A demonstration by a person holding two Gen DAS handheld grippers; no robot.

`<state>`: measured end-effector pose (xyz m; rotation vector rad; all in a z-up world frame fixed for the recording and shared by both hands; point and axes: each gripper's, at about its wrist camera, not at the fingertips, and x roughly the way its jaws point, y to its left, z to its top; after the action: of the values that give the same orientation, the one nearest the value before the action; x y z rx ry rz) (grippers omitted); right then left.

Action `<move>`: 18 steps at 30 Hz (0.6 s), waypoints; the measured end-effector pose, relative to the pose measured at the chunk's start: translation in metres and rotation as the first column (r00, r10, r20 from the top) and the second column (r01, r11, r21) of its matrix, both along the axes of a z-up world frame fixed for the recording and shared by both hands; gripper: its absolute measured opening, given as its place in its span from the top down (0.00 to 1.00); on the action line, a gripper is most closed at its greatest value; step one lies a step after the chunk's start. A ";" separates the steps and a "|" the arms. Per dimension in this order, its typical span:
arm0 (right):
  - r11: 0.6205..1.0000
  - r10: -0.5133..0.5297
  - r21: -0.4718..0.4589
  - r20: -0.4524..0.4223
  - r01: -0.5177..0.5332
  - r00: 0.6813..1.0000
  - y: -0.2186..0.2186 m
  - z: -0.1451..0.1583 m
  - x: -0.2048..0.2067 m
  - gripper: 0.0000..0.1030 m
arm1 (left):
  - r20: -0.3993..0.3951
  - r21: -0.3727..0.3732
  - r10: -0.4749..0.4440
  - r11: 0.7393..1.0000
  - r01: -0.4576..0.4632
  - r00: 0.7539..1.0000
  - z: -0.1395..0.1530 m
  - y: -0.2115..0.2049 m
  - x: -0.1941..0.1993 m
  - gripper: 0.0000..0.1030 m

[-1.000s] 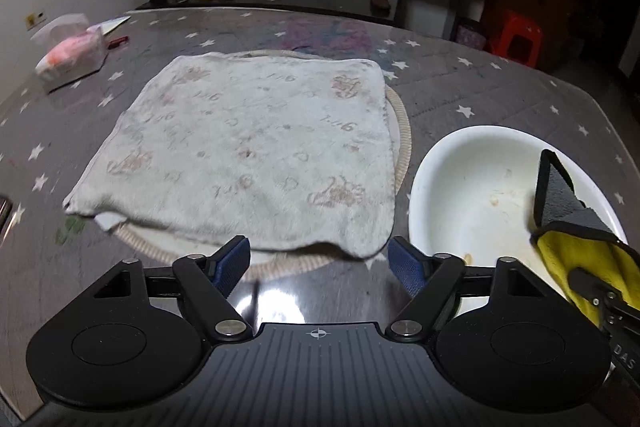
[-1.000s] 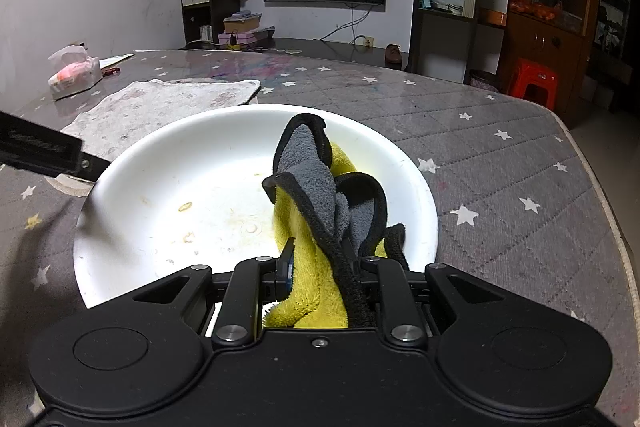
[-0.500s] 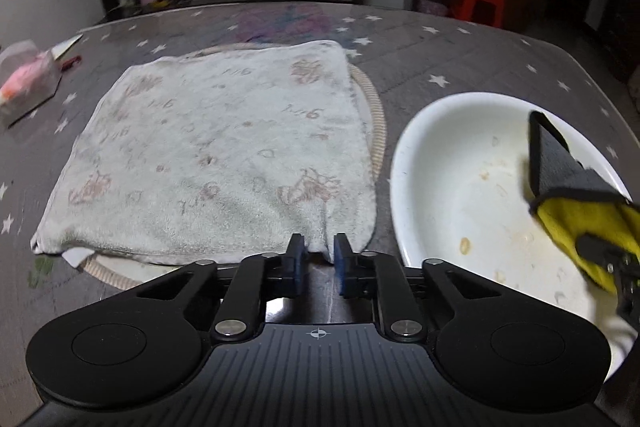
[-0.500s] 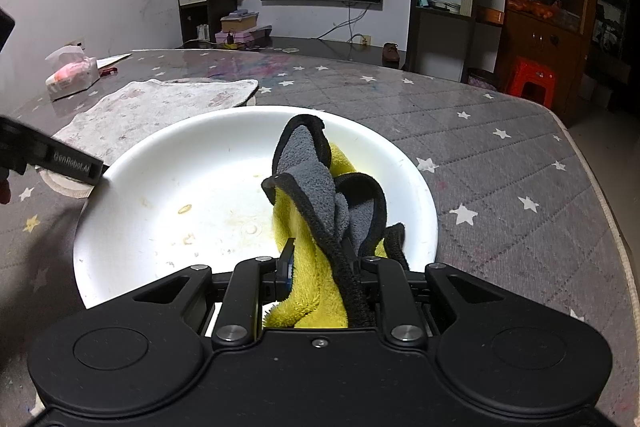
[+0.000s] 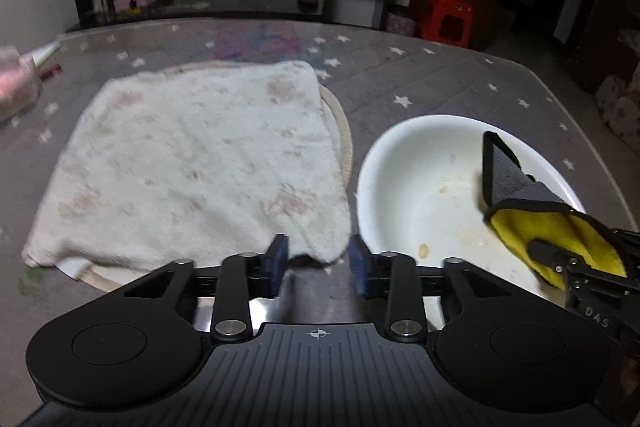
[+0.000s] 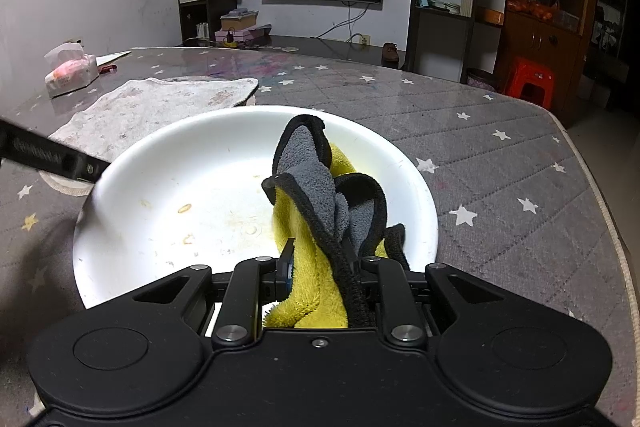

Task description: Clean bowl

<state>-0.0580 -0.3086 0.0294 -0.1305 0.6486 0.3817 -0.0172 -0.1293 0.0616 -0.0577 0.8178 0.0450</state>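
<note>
Bowl: I see the white bowl (image 6: 168, 195) sitting on the grey starred surface (image 6: 500, 163), crumbs and smears across its floor.
Cloth: my yellow-and-grey cloth (image 6: 316, 211) hangs down into the bowl's right half, touching the inside.
Right hand-held gripper (image 6: 320, 275): clenched on the cloth's bunched end, and I'm holding it over the bowl's near rim.
Left hand-held gripper (image 5: 318, 261): released, its jaws have just been opening; the near corner of the white towel (image 5: 192, 163) lies between the blue pads, unpinched.
Towel: spread over a round mat (image 5: 344, 135), just beside the bowl.
</note>
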 end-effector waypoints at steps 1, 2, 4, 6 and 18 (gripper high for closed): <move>1.000 0.000 0.002 0.000 0.000 1.000 0.000 0.000 0.000 0.80 | 0.015 0.006 -0.007 1.000 0.007 1.000 0.003 0.000 -0.002 0.54; 1.000 0.000 0.002 0.000 0.000 1.000 -0.001 0.000 0.000 0.80 | 0.027 0.009 -0.015 1.000 0.015 1.000 0.006 0.000 -0.003 0.53; 1.000 0.001 0.003 0.001 -0.001 1.000 -0.001 0.000 0.000 0.80 | 0.037 -0.010 -0.032 0.999 0.033 0.999 0.008 0.002 -0.001 0.53; 1.000 0.005 0.002 0.001 -0.005 1.000 -0.001 0.000 0.000 0.80 | 0.034 -0.035 -0.041 0.998 0.042 0.999 0.008 0.004 0.005 0.53; 1.000 0.007 0.002 -0.001 -0.007 1.000 -0.002 0.001 0.001 0.80 | 0.012 -0.012 -0.146 0.989 0.146 0.989 -0.008 -0.018 0.028 0.84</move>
<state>-0.0575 -0.3101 0.0303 -0.1305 0.6493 0.3893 0.0111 -0.1475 0.0536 -0.0098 0.8096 -0.0986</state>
